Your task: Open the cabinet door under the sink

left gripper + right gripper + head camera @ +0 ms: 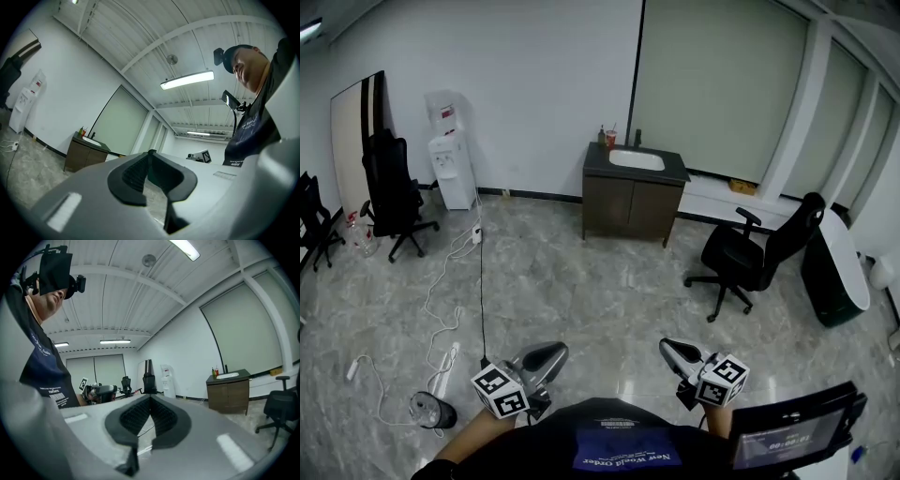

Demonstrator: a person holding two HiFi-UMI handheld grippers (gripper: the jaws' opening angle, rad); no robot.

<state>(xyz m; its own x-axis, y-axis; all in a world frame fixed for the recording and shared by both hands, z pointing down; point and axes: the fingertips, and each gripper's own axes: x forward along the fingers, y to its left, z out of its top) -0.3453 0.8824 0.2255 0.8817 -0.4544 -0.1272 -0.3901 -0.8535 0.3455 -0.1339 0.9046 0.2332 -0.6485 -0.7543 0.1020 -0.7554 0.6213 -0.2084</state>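
The cabinet door [630,204] under the sink [637,160] is shut, flush with the dark front of the sink cabinet [667,212] that stands against the far wall. Small bottles [606,137] sit on the cabinet's top at its left rear corner. A black office chair [752,253] stands on the floor to the right of the cabinet, and a white water dispenser [451,167] stands well off to its left. Your two tools are well apart from the cabinet, close to your body. Your left gripper [547,358] has its jaws closed tip to tip on nothing. Your right gripper [676,353] is likewise closed and empty.
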